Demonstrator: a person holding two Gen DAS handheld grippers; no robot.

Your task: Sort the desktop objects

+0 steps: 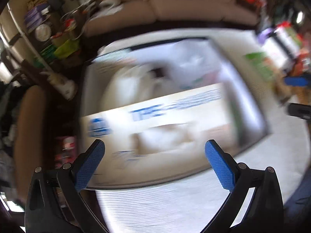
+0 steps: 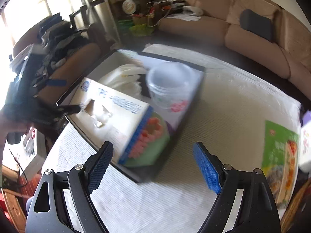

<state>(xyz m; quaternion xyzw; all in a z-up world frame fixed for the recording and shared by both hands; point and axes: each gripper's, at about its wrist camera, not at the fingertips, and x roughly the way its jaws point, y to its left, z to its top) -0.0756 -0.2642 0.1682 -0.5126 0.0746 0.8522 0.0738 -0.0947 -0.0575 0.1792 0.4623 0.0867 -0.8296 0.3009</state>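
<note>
A dark-rimmed storage box (image 2: 196, 89) sits on the white cloth-covered table (image 2: 223, 101). In it lie a tissue box (image 2: 116, 114) with blue print, a clear plastic tub (image 2: 169, 83) and white bags (image 2: 126, 73). The right wrist view shows my right gripper (image 2: 153, 164) open and empty, above the table just in front of the box. In the blurred left wrist view my left gripper (image 1: 155, 164) is open and empty, above the box's near edge, with the tissue box (image 1: 155, 114) ahead. The left gripper also shows in the right wrist view (image 2: 64, 107), at the box's left edge.
A green booklet (image 2: 279, 155) lies at the table's right side beside a white and purple pack (image 2: 306, 141). A beige sofa (image 2: 252, 35) curves behind the table. Cluttered shelves (image 2: 134, 5) stand at the back left, and an armchair with dark clothes (image 2: 58, 42) at the left.
</note>
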